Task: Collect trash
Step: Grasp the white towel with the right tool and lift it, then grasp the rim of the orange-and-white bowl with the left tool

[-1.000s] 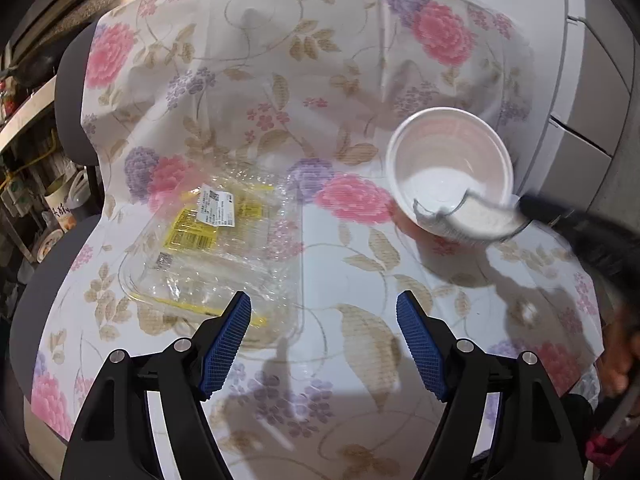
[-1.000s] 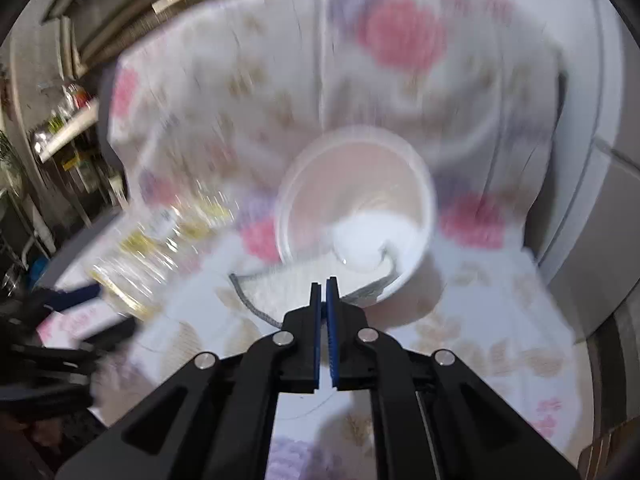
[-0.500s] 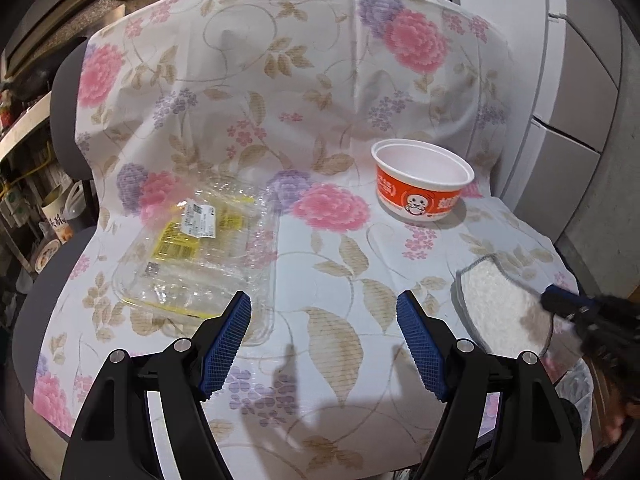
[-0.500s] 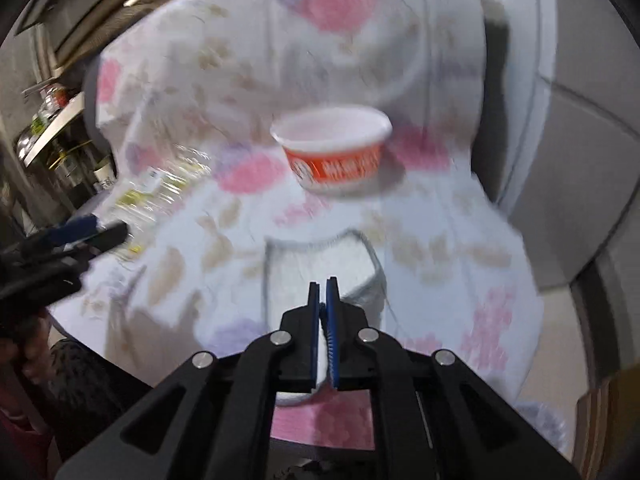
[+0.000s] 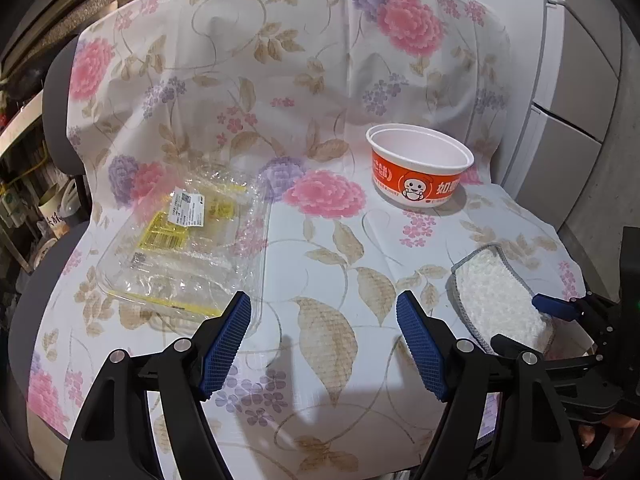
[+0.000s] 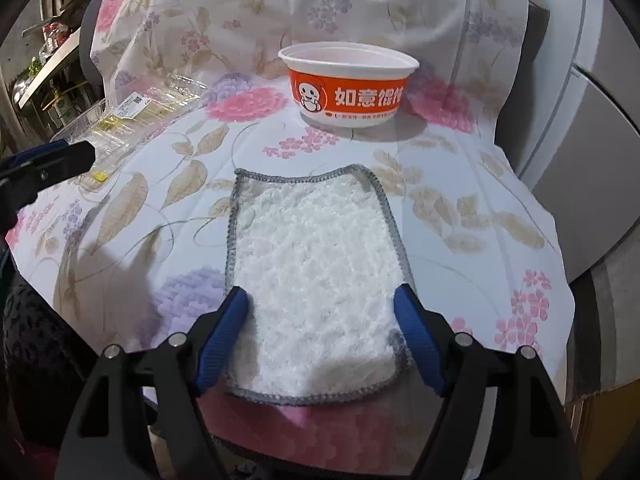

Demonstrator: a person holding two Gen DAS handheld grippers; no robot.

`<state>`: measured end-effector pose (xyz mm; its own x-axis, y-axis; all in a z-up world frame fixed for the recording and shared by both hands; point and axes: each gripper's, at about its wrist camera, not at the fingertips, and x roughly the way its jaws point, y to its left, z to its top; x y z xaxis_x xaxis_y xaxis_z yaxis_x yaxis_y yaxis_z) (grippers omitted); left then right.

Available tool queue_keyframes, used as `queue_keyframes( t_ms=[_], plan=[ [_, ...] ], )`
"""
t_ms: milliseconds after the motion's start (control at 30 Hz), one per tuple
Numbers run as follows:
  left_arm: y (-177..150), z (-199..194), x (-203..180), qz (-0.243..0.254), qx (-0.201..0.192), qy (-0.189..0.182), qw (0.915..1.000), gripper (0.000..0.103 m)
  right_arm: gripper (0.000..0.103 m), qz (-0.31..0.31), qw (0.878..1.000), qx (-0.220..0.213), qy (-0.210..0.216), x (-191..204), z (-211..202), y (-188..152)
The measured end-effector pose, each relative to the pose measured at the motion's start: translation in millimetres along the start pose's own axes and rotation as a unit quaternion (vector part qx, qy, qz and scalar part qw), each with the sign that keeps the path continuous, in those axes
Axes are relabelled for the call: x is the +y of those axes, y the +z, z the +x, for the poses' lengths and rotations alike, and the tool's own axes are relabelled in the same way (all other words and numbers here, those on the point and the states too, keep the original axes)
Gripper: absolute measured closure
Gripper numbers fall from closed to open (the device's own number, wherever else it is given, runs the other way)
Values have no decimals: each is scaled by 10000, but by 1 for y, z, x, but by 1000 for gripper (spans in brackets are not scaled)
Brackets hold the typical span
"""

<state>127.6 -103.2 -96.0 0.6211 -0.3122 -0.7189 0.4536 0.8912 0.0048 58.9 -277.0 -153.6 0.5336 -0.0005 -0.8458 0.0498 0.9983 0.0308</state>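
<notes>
An empty orange and white paper bowl (image 5: pixel 418 168) stands upright at the back right of the floral cloth; it also shows in the right wrist view (image 6: pixel 347 84). A clear plastic clamshell tray (image 5: pixel 188 248) with yellow labels lies at the left, also seen in the right wrist view (image 6: pixel 132 116). A white fluffy cloth with grey trim (image 6: pixel 316 280) lies flat at the front right, also in the left wrist view (image 5: pixel 496 300). My left gripper (image 5: pixel 324 344) is open and empty just in front of the tray. My right gripper (image 6: pixel 320 340) is open, its fingers on either side of the cloth's near end.
The floral tablecloth (image 5: pixel 280 80) drapes up over a chair back behind. Grey cabinet doors (image 5: pixel 576 100) stand at the right. Cluttered shelves (image 5: pixel 24 184) are at the left. A cardboard box corner (image 6: pixel 600 432) is at the lower right.
My right gripper pulled the white cloth back from the bowl to the front of the table, laid it flat and opened. The left gripper stayed open and drew back a little.
</notes>
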Motion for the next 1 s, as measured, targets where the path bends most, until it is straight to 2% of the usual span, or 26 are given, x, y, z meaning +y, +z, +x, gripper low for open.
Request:
queue_keyframes(
  t_ms=[67,133,167,200,267,400,733,1000],
  plan=[
    [-1,1,-1,3,4,-18,10000,27,43,-6,10000,-52,85,1,-2,-3],
    [-3,1,-2,12,1,-38,10000,27,76,55,9998,-166,116,3,-6,-4],
    [-3,1,-2,21,3,-37,10000,27,84,127,9996,-214,94,3,-7,-5],
    [-3,2,-3,27,7,-36,10000,27,89,287,9990,-335,94,0,-11,-5],
    [-2,4,-4,31,31,-45,10000,27,89,509,9968,-600,156,-7,-20,-2],
    [6,7,-11,108,-37,-48,9999,27,91,781,9909,-1092,-79,-19,-41,5],
    [66,42,-36,63,-347,-245,9991,27,91,1188,9863,-1137,-151,-44,-38,11],
    [120,98,-56,-103,-225,-142,9996,27,91,1393,9828,-1202,-156,-65,-35,14]
  ],
)
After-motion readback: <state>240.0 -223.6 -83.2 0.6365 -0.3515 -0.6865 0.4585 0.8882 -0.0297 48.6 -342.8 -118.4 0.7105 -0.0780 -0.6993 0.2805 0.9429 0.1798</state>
